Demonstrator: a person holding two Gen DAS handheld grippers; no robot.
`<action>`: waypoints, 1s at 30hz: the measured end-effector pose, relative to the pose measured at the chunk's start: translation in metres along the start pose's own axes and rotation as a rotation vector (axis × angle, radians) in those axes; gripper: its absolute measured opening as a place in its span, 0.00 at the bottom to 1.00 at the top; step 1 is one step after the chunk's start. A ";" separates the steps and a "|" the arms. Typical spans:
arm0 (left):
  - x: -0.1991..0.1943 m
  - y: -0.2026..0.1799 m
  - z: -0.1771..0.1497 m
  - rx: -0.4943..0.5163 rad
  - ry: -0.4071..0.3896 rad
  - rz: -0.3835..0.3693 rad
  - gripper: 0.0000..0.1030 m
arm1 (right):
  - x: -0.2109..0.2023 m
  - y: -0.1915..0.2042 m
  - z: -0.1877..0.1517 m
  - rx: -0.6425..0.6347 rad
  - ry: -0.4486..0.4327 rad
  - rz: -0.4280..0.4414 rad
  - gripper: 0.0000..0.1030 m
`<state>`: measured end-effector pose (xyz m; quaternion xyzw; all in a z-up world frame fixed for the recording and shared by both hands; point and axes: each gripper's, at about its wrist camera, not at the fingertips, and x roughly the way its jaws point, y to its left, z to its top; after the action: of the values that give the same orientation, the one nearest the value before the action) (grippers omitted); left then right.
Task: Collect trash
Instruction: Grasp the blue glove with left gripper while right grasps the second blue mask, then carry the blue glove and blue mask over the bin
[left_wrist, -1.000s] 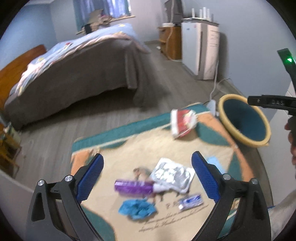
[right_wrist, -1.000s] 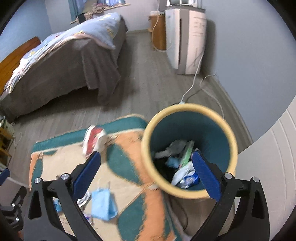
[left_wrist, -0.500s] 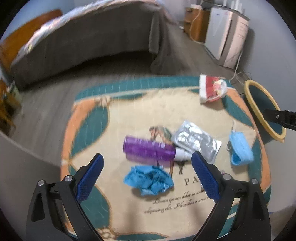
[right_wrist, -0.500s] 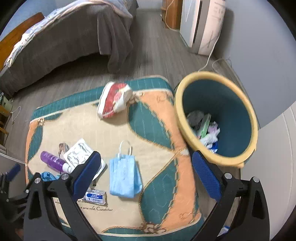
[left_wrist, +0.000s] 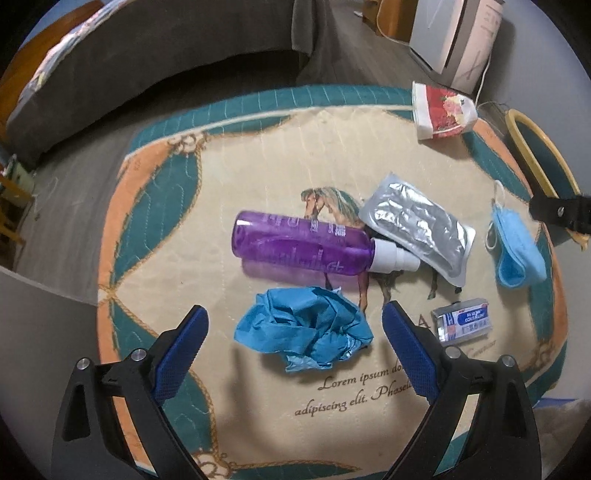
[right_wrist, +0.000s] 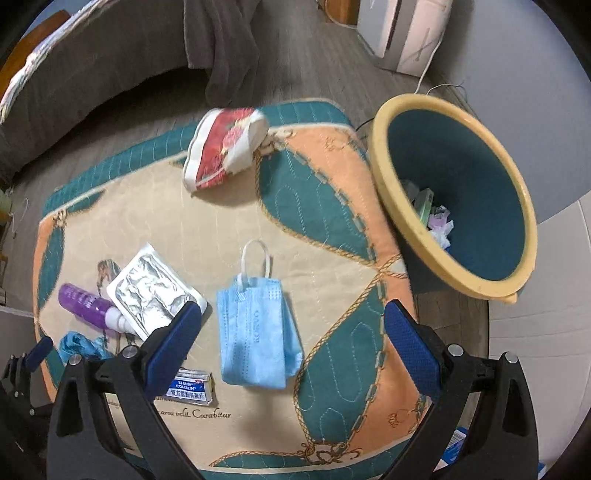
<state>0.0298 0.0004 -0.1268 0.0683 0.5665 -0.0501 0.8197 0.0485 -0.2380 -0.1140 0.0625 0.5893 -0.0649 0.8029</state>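
Observation:
Trash lies scattered on a patterned rug (left_wrist: 155, 206). My left gripper (left_wrist: 294, 334) is open, its blue pads on either side of a crumpled blue paper (left_wrist: 303, 328). Just beyond lie a purple spray bottle (left_wrist: 306, 249), a silver foil pouch (left_wrist: 417, 227), a small blue-and-white packet (left_wrist: 463, 319), a blue face mask (left_wrist: 517, 247) and a red-and-white wrapper (left_wrist: 441, 110). My right gripper (right_wrist: 291, 339) is open and hangs over the blue face mask (right_wrist: 255, 332). The yellow-rimmed teal bin (right_wrist: 458, 192), holding trash, stands to its right.
A bed with a grey cover (left_wrist: 155, 62) runs along the far side of the rug. A white appliance (left_wrist: 458, 40) with a cable stands against the wall at the far right. Wood floor (right_wrist: 306, 62) lies between bed and bin.
Both grippers have dropped toward the rug. The left has closed in on the blue paper. The right has swung left, off the bin and over the mask.

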 end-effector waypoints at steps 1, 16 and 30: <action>0.003 0.000 0.000 -0.001 0.010 0.003 0.91 | 0.004 0.002 -0.001 -0.013 0.012 -0.002 0.94; 0.020 -0.015 0.002 0.046 0.072 -0.051 0.55 | 0.029 0.023 -0.013 -0.145 0.120 0.036 0.24; 0.005 -0.024 0.003 0.059 0.026 -0.074 0.43 | -0.015 0.022 0.006 -0.148 -0.001 0.087 0.19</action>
<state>0.0303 -0.0235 -0.1319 0.0720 0.5774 -0.0959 0.8076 0.0539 -0.2172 -0.0975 0.0284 0.5890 0.0140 0.8075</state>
